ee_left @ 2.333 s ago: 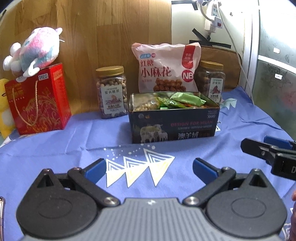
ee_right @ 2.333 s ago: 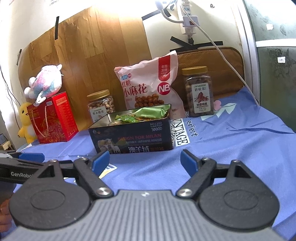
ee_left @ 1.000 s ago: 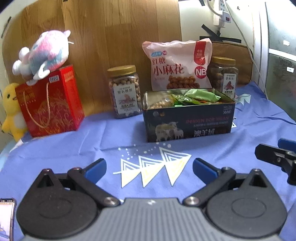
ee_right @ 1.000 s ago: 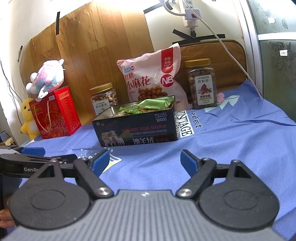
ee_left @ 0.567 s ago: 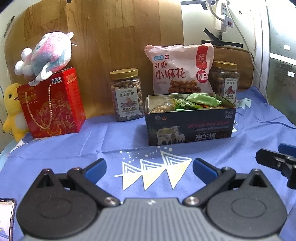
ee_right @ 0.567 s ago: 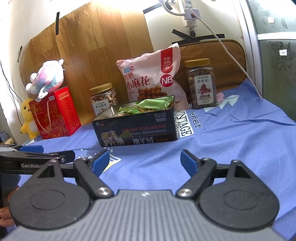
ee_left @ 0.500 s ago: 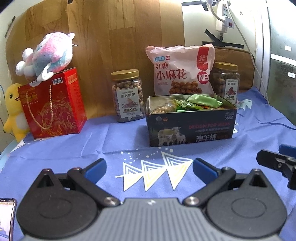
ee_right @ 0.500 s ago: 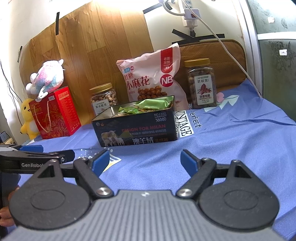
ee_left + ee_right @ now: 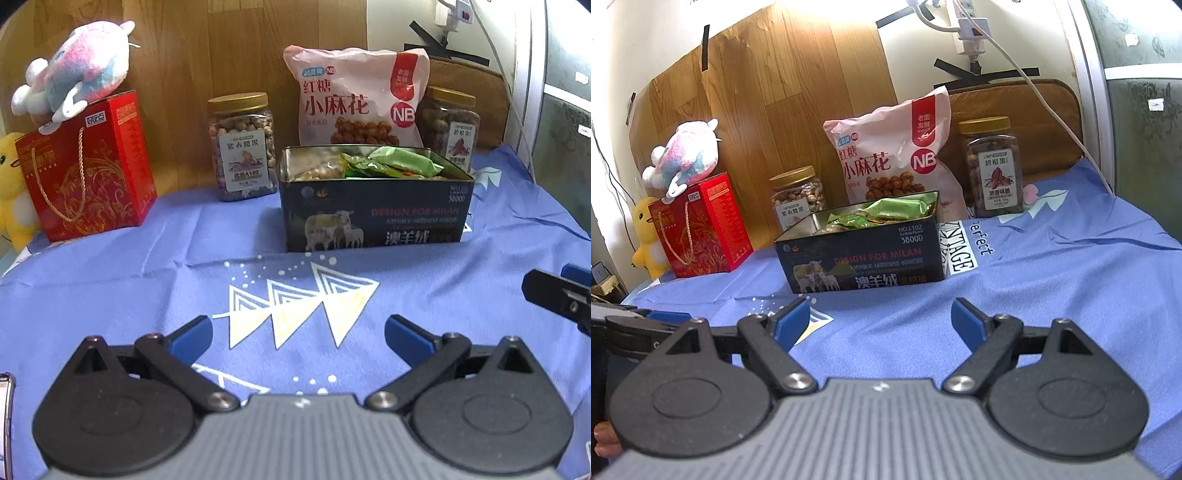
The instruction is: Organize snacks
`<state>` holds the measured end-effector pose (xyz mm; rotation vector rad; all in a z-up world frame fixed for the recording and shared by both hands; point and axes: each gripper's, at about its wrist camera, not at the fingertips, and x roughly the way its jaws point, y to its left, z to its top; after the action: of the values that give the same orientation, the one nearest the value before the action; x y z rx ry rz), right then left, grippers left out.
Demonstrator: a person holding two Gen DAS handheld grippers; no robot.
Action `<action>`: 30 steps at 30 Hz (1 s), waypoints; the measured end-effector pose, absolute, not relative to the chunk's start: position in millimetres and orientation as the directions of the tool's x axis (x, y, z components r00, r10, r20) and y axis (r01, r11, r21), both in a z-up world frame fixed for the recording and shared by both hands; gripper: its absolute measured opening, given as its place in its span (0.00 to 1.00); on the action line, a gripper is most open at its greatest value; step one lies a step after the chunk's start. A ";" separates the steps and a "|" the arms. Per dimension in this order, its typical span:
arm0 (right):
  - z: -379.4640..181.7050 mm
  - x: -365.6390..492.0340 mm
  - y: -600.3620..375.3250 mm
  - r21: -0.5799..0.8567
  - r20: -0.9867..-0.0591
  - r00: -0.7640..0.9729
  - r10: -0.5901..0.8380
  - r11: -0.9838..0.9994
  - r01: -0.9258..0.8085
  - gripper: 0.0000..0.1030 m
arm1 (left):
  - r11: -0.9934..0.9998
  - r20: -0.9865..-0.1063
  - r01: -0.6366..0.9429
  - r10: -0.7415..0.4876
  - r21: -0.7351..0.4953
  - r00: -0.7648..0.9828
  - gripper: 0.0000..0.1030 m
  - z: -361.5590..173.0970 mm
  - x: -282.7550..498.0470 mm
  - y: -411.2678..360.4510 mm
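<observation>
Both the left gripper and the right gripper were held with fingers wide apart, nothing between them. The tin, filled with green packets, was seen at 12 o'clock on the blue cloth. The right jar was partly hidden behind the pink bag; the yellow toy was cut off at 9 o'clock.

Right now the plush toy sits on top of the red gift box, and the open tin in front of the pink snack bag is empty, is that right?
Not quite. The tin holds green packets and nuts, as the left wrist view shows. The plush toy does sit on the red gift box, with the pink snack bag behind the tin.
</observation>
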<state>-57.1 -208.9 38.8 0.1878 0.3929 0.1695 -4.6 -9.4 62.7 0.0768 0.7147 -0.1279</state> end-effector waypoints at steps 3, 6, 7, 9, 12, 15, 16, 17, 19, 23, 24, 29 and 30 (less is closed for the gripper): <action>38.7 -56.9 -209.4 0.215 -0.363 0.910 0.201 0.968 -0.128 0.83 | 0.989 -0.662 0.146 -0.085 0.037 0.745 1.00 61.8 -4.8 -11.7; 38.4 -56.7 -209.9 0.216 -0.362 0.910 0.203 0.968 -0.130 0.83 | 0.988 -0.667 0.149 -0.084 0.041 0.740 1.00 60.8 -3.7 -12.6; 38.4 -56.7 -209.9 0.217 -0.362 0.910 0.203 0.968 -0.130 0.83 | 0.988 -0.669 0.149 -0.084 0.041 0.739 1.00 60.5 -3.3 -12.9; 38.4 -56.6 -210.1 0.217 -0.363 0.910 0.203 0.967 -0.129 0.83 | 0.988 -0.672 0.151 -0.084 0.043 0.736 1.00 59.5 -2.6 -14.0; 37.7 -56.6 -210.6 0.220 -0.362 0.910 0.203 0.967 -0.128 0.83 | 0.987 -0.678 0.157 -0.087 0.043 0.730 1.00 58.0 -0.7 -15.4; 36.5 -56.5 -211.3 0.224 -0.364 0.909 0.203 0.966 -0.126 0.83 | 0.986 -0.685 0.161 -0.089 0.042 0.723 1.00 56.0 0.2 -16.7; 36.3 -56.1 -212.1 0.226 -0.364 0.909 0.204 0.966 -0.126 0.83 | 0.986 -0.688 0.162 -0.090 0.041 0.720 1.00 55.3 0.5 -17.0; 35.9 -55.8 -212.3 0.227 -0.366 0.908 0.204 0.966 -0.126 0.83 | 0.986 -0.690 0.164 -0.091 0.040 0.718 1.00 54.6 0.9 -17.3; 35.0 -55.4 -212.8 0.230 -0.368 0.907 0.204 0.965 -0.124 0.83 | 0.985 -0.694 0.165 -0.092 0.039 0.715 1.00 53.6 1.1 -17.8; 34.1 -54.6 -213.4 0.233 -0.371 0.905 0.207 0.964 -0.125 0.83 | 0.986 -0.696 0.165 -0.090 0.041 0.713 1.00 52.7 2.2 -18.4; 33.9 -54.6 -213.3 0.234 -0.372 0.905 0.207 0.964 -0.125 0.83 | 0.986 -0.696 0.164 -0.089 0.041 0.712 1.00 52.6 2.4 -18.7; 33.3 -53.6 -213.7 0.237 -0.375 0.903 0.209 0.964 -0.125 0.83 | 0.985 -0.699 0.164 -0.085 0.047 0.710 1.00 51.5 3.7 -19.4; 33.1 -53.6 -213.9 0.237 -0.375 0.903 0.209 0.963 -0.124 0.83 | 0.985 -0.700 0.165 -0.085 0.048 0.709 1.00 50.6 4.1 -19.6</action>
<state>-53.6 -213.9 33.1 0.2106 0.4097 0.1737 4.1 -19.6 50.6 0.1097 0.7706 -0.1386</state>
